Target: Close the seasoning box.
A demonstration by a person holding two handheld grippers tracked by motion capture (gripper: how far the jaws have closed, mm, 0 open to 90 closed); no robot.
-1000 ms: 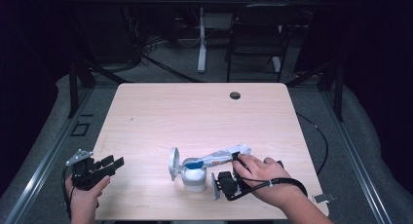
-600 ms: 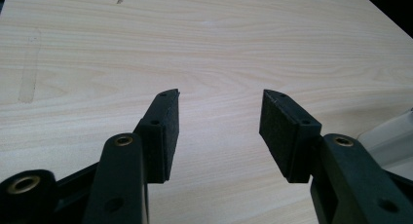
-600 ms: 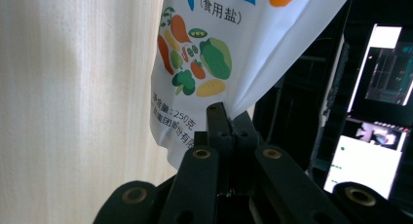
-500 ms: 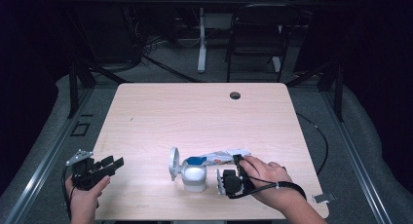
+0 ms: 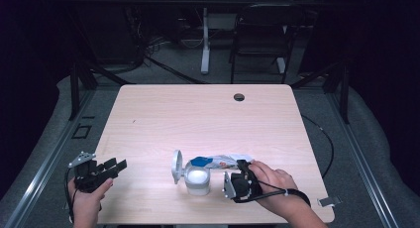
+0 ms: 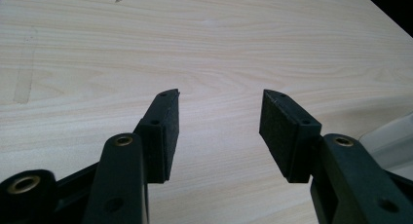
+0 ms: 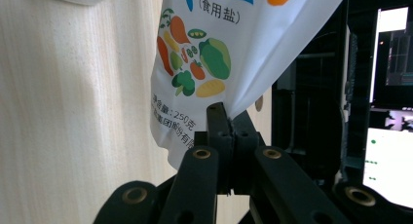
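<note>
Right gripper view: the salt bag [image 7: 204, 53] looks soft, floppy, slick, so I pinch its flat bottom edge; my right tool [image 7: 228, 118] is clenched there, tipping it over the jar [image 5: 197, 180] near the surface's front edge. Left tool [image 6: 219, 131] gapes empty.

High view: fixed above near side, facing forward and down over whole table [image 5: 208, 114]. Left gripper view: low, close, skimming tabletop. Right gripper view: rolled sideways, close on salt bag [image 7: 214, 53], shared with high view.
</note>
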